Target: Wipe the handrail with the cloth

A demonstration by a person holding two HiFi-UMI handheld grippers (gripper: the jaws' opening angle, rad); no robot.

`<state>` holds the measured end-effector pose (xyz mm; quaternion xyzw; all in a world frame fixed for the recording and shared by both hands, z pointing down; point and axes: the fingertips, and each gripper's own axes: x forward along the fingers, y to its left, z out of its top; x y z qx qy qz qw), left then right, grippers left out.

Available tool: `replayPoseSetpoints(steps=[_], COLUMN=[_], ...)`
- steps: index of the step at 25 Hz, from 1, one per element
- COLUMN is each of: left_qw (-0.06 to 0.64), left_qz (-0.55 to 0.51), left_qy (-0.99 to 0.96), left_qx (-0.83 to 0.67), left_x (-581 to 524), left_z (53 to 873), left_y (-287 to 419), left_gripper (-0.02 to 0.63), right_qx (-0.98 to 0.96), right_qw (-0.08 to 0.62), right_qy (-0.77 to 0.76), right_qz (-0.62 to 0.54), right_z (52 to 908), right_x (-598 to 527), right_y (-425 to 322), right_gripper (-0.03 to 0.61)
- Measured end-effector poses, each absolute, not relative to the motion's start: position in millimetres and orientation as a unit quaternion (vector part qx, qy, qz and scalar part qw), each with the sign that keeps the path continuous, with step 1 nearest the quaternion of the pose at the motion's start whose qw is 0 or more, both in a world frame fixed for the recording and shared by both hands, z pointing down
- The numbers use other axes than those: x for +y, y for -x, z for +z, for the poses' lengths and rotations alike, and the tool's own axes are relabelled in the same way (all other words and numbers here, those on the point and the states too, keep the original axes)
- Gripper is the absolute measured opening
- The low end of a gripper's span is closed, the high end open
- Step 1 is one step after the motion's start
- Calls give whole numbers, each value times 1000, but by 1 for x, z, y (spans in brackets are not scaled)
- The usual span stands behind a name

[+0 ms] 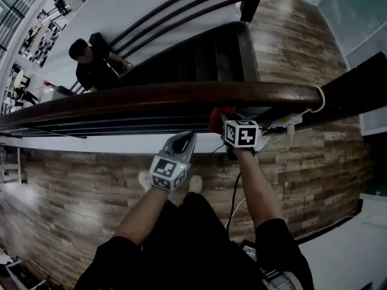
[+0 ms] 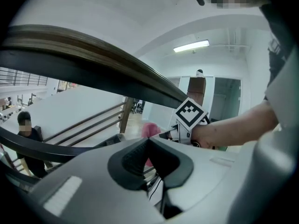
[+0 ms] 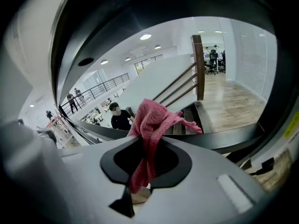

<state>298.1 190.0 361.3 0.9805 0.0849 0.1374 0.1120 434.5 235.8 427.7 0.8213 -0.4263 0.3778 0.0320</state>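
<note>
The right gripper's (image 3: 148, 143) jaws are clamped on a pink cloth (image 3: 150, 119), which bunches above the pads and hangs down through the gap between them. The left gripper's (image 2: 148, 141) jaws are drawn together with nothing between them. In the head view the right gripper (image 1: 225, 125) holds the cloth (image 1: 216, 118) up at the near edge of the handrail (image 1: 157, 95), just right of centre; whether the fabric presses on the wood cannot be told. The left gripper (image 1: 185, 140) hangs just beside it at 8 o'clock, below the rail and apart from it. The handrail is a dark, glossy brown wooden bar that crosses the view from 9 o'clock to 3 o'clock and ends in a rounded tip with a white cable (image 1: 318, 99) looped round it. Beyond it, toward 12 o'clock, a dark staircase (image 1: 202, 59) descends between slanted rails, and a person in dark clothes (image 1: 92, 65) is on the steps at 10 o'clock. The floor (image 1: 72, 198) under the person's feet is of brown wood-look planks, which also cover the landing at 1 o'clock. From the left gripper view the handrail (image 2: 93, 55) sweeps overhead, with a white ceiling and a strip light (image 2: 191, 45) at 1 o'clock. The right gripper view shows a bright white hall with round ceiling lights and a dark newel post (image 3: 198, 64) at 2 o'clock.
</note>
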Motion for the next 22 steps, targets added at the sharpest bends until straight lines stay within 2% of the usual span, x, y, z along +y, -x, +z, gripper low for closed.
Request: replayPoseSetpoints(steps=[22], left_qw=[95], left_qz=[164], left_qy=[-960], left_qx=[207], left_x=[257], left_z=[361], left_y=[-347], left_gripper=[0], right_qx=[-317], right_qw=[-47], right_qy=[-858], right_qz=[401], right_z=[425], right_x=[345], right_y=[-490], right_gripper=[48])
